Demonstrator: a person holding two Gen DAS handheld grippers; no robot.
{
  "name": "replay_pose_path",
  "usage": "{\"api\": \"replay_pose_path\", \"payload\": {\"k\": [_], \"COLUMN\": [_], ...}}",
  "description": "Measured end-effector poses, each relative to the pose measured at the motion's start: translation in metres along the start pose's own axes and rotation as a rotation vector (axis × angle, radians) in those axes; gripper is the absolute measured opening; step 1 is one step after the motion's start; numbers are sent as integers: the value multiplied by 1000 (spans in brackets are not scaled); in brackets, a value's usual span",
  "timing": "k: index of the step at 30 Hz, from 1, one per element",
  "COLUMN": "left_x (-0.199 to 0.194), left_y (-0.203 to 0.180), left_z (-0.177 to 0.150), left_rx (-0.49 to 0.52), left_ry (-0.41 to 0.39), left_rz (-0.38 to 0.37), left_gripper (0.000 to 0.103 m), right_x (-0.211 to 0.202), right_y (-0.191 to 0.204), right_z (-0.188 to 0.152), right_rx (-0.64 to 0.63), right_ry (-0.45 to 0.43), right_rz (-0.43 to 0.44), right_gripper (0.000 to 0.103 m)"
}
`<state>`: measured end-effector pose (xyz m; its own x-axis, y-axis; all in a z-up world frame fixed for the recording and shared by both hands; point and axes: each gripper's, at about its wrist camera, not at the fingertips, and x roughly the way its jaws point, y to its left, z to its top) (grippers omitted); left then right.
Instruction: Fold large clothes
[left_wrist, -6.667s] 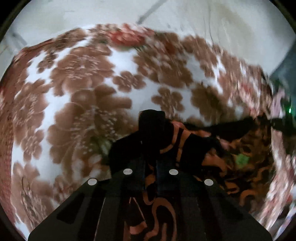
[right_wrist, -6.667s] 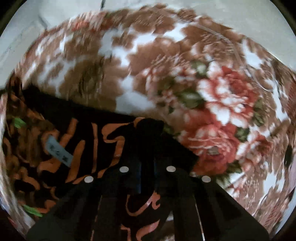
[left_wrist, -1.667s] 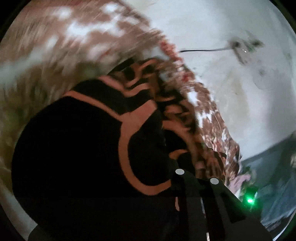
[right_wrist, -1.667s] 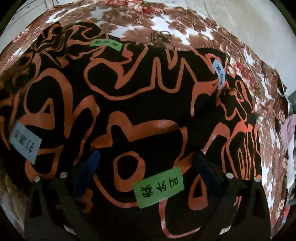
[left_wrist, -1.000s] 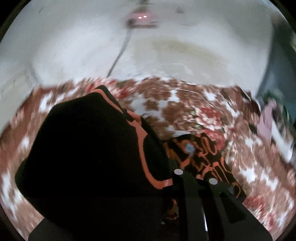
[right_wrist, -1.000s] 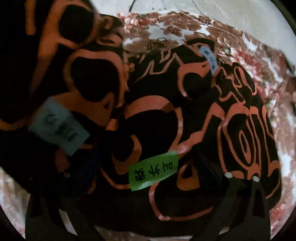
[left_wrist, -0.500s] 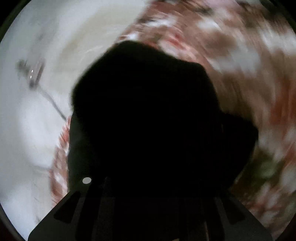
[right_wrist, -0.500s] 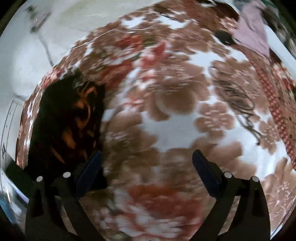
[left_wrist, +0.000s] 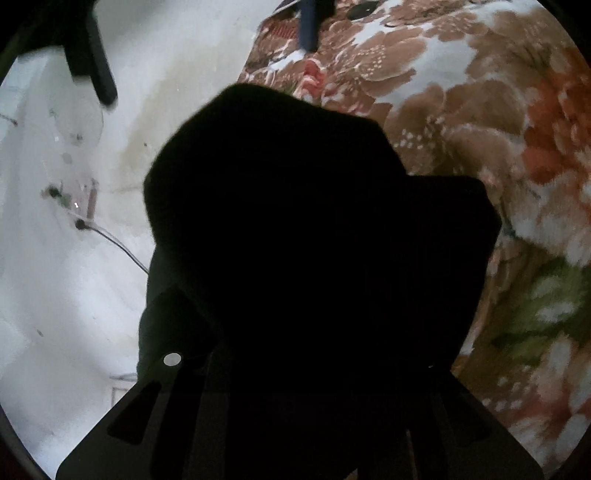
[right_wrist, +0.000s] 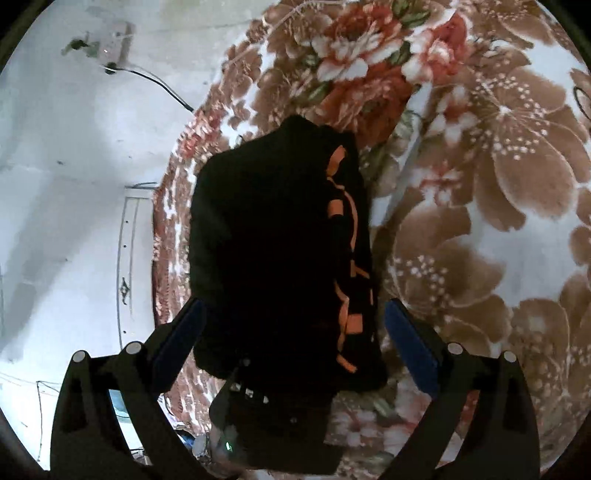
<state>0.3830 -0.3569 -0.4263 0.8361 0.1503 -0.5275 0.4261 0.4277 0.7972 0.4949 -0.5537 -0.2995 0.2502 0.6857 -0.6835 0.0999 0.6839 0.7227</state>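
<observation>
Lying near the edge of the flowered blanket (right_wrist: 480, 221): one folded garment (right_wrist: 280, 251), black with orange line pattern, bundled into a compact dark stack, beside the pale floor (right_wrist: 74, 166).

Left gripper (left_wrist: 295, 369): fingers almost wholly buried under the black cloth, which fills the middle of its camera view; jaws drawn in narrow and pinched on the garment, the cloth draped over them. Seen from the right wrist view, the left tool's dark body (right_wrist: 273, 421) sits at the near end of the bundle, a small green light on it.

Right gripper (right_wrist: 291, 336): jaws spread wide, blue pads (right_wrist: 410, 347) standing either side of the bundle's near end and clear of it, nothing pressed between them. In the left wrist view one of its fingers (left_wrist: 308, 22) appears at the top edge, above the blanket.

Elsewhere: a power strip (right_wrist: 114, 40) with a black cable (right_wrist: 162, 86) on the floor, well apart from the garment.
</observation>
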Motion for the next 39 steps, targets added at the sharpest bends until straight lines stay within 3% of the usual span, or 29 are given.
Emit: {"api": "replay_pose_path", "payload": {"k": [2,5,7,9,11,14,15,18,22,26,30,32,35,39], "left_x": [-1,-8,-15,-28,-43,-61,-66,-74,-93,-100,-79,-64,-48,-26], "left_y": [-11,-15,-10,-5,-8,-13,-15,-16,5,55,104,116,113,119], "left_z": [-1,-3,-4,-7,-11,-17,-20,-22,-30,-44,-59,-67,-73,-77], "left_rx": [46,45,-5,-79,-81,-115,-131,-160,-238,-304,-330,-331,-280,-358], "left_ry": [-24,-52,-50,-41,-56,-67,-70,-86,-118,-144,-146,-152,-164,-133], "left_rz": [57,102,73,29,19,-45,-84,-124,-163,-96,-13,-14,-53,-237], "left_gripper": [23,39,55,63,73,78,85,86,86,86,86,86,86,86], "right_x": [5,8,14,20,27,37,41,45,61,79,95,97,106,121], "right_y": [6,21,34,38,45,49,51,50,39,42,45,45,45,34], "right_z": [4,5,6,5,4,3,4,15,35,41,36,35,38,39], "right_rx": [-13,-66,-113,-139,-162,-173,-165,-90,40,2,-35,-37,-46,-36], "right_ry": [8,-3,-18,-38,-58,-59,-54,-47,25,86,154,166,197,239], "right_rz": [-5,-29,-91,-146,-215,-219,-211,-114,22,-44,-76,-68,-73,-101], "right_gripper": [96,96,96,96,96,96,96,96,96,96,96,96,96,96]}}
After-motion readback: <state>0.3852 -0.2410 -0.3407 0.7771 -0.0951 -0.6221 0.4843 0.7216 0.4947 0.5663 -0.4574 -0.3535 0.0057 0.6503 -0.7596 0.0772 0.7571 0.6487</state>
